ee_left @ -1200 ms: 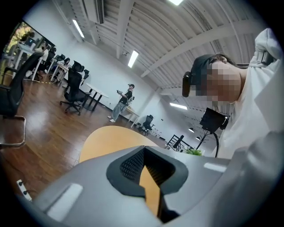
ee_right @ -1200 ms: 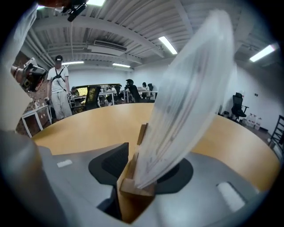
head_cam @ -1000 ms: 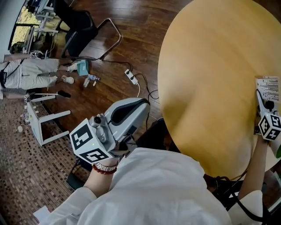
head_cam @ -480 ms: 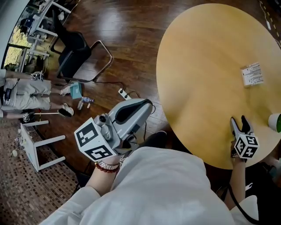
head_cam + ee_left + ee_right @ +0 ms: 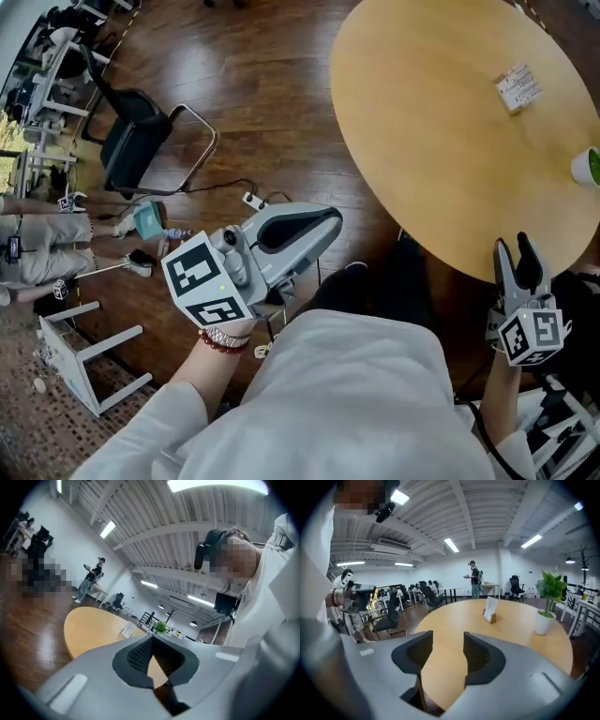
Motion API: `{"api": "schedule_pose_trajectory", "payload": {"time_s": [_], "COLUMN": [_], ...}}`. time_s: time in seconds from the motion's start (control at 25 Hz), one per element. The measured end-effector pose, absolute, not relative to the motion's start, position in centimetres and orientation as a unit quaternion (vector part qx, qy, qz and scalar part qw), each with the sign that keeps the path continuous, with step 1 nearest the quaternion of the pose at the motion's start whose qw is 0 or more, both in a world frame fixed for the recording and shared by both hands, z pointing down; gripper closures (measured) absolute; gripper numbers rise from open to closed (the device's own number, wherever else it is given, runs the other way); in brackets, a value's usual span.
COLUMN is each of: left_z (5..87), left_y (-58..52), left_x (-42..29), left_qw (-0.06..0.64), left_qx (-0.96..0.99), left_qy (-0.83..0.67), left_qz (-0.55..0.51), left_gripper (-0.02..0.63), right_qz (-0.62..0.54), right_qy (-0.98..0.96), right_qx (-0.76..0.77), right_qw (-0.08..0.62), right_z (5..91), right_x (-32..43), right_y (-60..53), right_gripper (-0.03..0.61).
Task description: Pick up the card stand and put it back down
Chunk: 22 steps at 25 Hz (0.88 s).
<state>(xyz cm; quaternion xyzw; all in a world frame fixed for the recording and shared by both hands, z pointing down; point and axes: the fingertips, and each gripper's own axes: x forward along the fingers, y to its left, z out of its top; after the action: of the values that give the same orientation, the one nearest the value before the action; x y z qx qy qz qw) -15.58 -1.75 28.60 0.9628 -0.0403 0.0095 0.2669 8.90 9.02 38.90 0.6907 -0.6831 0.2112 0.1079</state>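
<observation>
The card stand (image 5: 517, 87), a small wooden base holding a white printed card, stands upright on the far side of the round wooden table (image 5: 441, 141). The right gripper view shows the card stand (image 5: 490, 609) well ahead, and in the left gripper view the card stand (image 5: 128, 630) is far off. My right gripper (image 5: 520, 253) hovers at the table's near edge, far from the stand. Its jaws are closing with nothing between them; the right gripper (image 5: 448, 641) still shows a gap. My left gripper (image 5: 333, 220) is held off the table over the floor, and the left gripper (image 5: 152, 637) has its tips together, empty.
A white pot with a green plant (image 5: 588, 167) sits on the table to the stand's right; the pot (image 5: 545, 616) is also right of it in the right gripper view. On the floor are a black chair (image 5: 141, 145), a power strip (image 5: 253, 200) and a white stool (image 5: 75, 361).
My right gripper has come away from the card stand and drawn back to the table's near edge. The stand stays upright on the table. My left gripper has barely moved.
</observation>
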Motion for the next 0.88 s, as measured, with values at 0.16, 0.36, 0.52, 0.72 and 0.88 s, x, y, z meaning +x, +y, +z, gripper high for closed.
{"api": "schedule_pose_trajectory", "payload": {"time_s": [0.16, 0.36, 0.52, 0.72, 0.88], "left_z": [25.6, 25.7, 24.5, 20.0, 18.1], "left_y": [-0.8, 3.9, 7.9, 12.7, 17.4], "left_x": [-15.0, -12.9, -11.6, -8.1, -6.8], "left_qw": [0.266, 0.281, 0.255, 0.198, 0.191], "left_qx": [0.963, 0.958, 0.964, 0.974, 0.970], "left_qy": [0.001, 0.040, 0.070, 0.105, 0.145], "left_qz": [-0.035, -0.029, -0.024, -0.038, -0.048], "left_gripper": [0.618, 0.618, 0.618, 0.618, 0.618], "right_qz": [0.188, 0.143, 0.094, 0.082, 0.069], "right_qy": [-0.682, -0.696, -0.737, -0.743, -0.756], "right_qx": [0.704, 0.703, 0.670, 0.664, 0.651], "right_qw": [0.064, 0.026, 0.009, -0.016, -0.012], "right_z": [32.7, 26.8, 23.1, 20.8, 20.5], "right_x": [4.7, 4.1, 2.6, 2.6, 0.0], "right_y": [12.9, 16.5, 18.2, 21.7, 24.2], "right_gripper": [0.367, 0.365, 0.354, 0.355, 0.339]}}
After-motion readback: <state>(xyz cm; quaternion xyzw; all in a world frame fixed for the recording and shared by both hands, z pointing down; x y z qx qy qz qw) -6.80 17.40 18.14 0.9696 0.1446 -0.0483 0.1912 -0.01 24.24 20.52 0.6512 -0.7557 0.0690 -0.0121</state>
